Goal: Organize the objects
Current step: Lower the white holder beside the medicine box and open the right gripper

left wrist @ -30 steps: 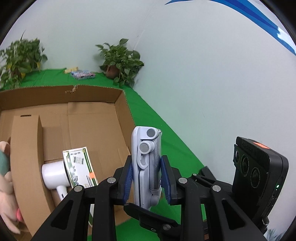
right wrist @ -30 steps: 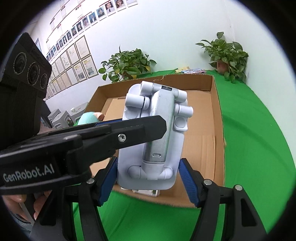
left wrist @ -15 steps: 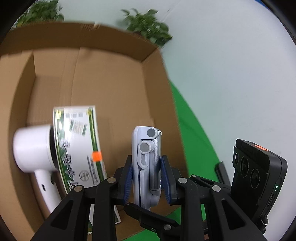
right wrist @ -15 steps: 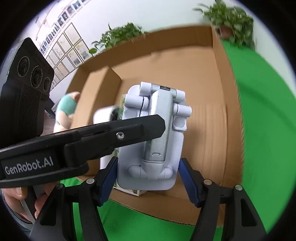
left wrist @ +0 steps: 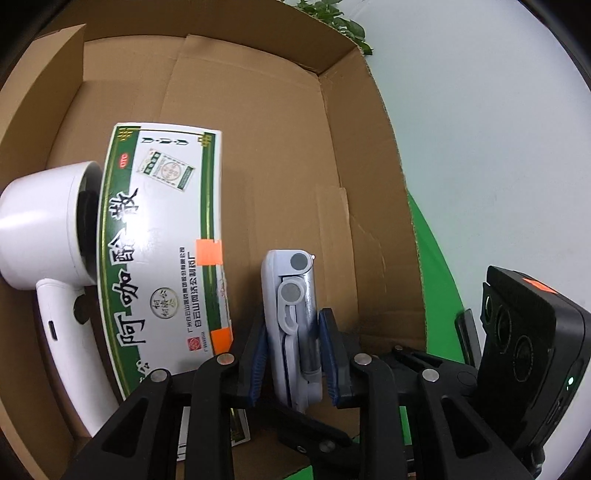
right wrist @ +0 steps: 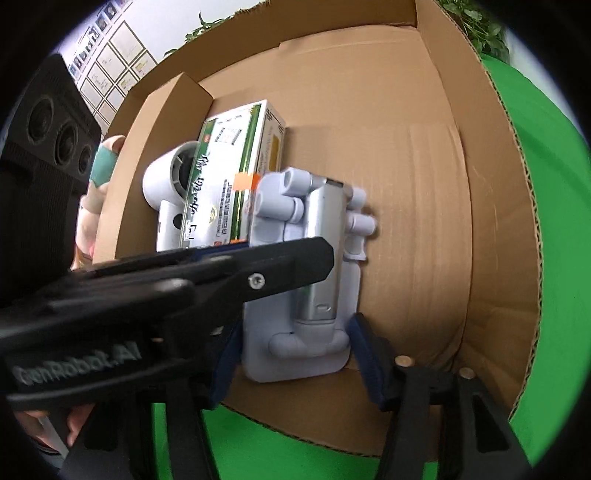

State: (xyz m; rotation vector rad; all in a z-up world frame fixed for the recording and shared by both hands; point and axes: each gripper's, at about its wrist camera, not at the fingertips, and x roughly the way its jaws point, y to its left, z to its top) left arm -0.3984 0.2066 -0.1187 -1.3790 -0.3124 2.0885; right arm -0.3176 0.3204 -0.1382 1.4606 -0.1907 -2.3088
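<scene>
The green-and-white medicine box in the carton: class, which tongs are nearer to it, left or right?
Left. The left tongs, shut on the folded white gadget, sit right beside the medicine box. The right tongs grip the gadget's wider sides, on its far side from the box.

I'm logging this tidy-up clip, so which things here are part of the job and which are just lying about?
Part of the job:
- folded grey-white phone stand, held by left gripper and right gripper
- cardboard box
- white hair dryer inside it
- green-and-white medicine carton inside it

Just lying about:
- potted plant
- green cloth
- framed wall pictures
</scene>
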